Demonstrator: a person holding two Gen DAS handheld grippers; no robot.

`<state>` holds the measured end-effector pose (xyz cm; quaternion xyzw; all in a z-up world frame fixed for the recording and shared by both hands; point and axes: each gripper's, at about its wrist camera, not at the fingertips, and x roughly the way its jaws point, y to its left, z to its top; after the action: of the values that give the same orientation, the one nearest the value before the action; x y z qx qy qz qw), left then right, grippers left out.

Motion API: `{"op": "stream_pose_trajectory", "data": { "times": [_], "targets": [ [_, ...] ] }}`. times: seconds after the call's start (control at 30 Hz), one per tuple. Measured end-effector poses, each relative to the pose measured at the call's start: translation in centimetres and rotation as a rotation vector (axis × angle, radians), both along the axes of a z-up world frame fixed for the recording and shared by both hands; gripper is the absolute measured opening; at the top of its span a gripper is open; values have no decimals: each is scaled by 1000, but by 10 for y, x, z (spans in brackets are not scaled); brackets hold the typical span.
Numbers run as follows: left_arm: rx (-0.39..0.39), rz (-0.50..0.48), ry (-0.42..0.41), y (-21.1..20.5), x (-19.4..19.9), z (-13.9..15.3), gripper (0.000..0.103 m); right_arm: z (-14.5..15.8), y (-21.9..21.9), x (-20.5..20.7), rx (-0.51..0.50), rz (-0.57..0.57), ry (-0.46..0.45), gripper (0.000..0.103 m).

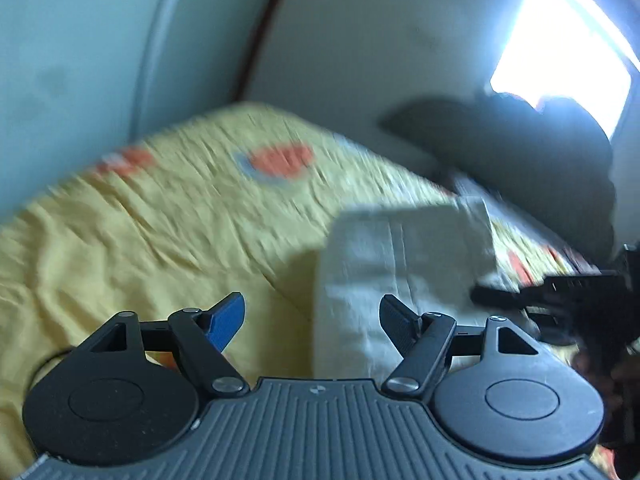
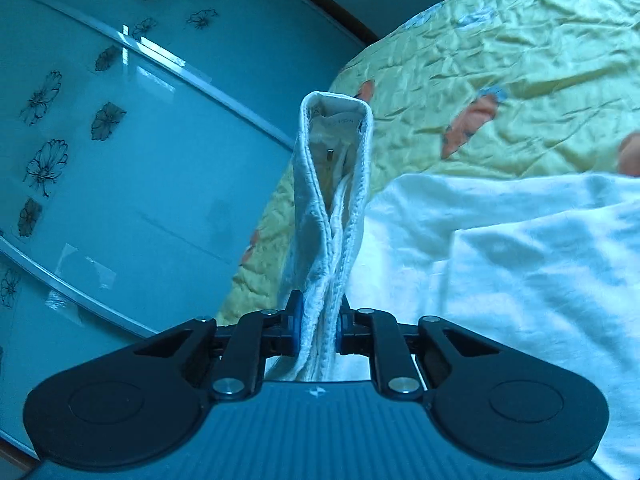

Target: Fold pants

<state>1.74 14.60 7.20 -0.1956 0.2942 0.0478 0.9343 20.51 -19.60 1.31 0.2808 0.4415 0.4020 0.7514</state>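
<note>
White pants (image 1: 400, 264) lie on a yellow bedspread (image 1: 168, 220). My left gripper (image 1: 312, 316) is open and empty, just above the bed at the pants' left edge. In the right wrist view my right gripper (image 2: 318, 320) is shut on the pants' waistband (image 2: 332, 184), which stands up as a folded loop in front of the jaws. The rest of the pants (image 2: 500, 256) spreads to the right over the bedspread (image 2: 520, 60). The right gripper also shows in the left wrist view (image 1: 500, 294) at the pants' right side, blurred.
A dark pillow or cushion (image 1: 520, 152) lies at the bed's far right below a bright window (image 1: 568, 52). A glass wardrobe door with flower prints (image 2: 120, 140) stands beside the bed. White walls (image 1: 360, 32) close the back.
</note>
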Motion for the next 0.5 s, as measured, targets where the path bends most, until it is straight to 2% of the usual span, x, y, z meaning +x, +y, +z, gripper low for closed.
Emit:
{"op": "stream_pose_trajectory", "data": {
  "times": [0.13,0.17,0.27,0.33,0.4,0.5],
  "targets": [
    [-34,-40,57,-14,9,-21,77,-38,-14,9,-51,-57,119,15],
    [-36,-51,58,-18,9,-23,77,-47,-17,10,-30,-61,155,15],
    [-5,-73,50,-29,6,-24,76,-64,-33,14,124,-113,275,17],
    [94,-114,23,-42,2,-20,77,-67,-37,14,188,-111,298,29],
    [242,-195,-13,-63,-7,-13,77,-66,-36,15,202,-93,297,35],
    [465,-342,-80,-94,-23,-11,77,-63,-32,18,176,-68,281,37]
  ]
}}
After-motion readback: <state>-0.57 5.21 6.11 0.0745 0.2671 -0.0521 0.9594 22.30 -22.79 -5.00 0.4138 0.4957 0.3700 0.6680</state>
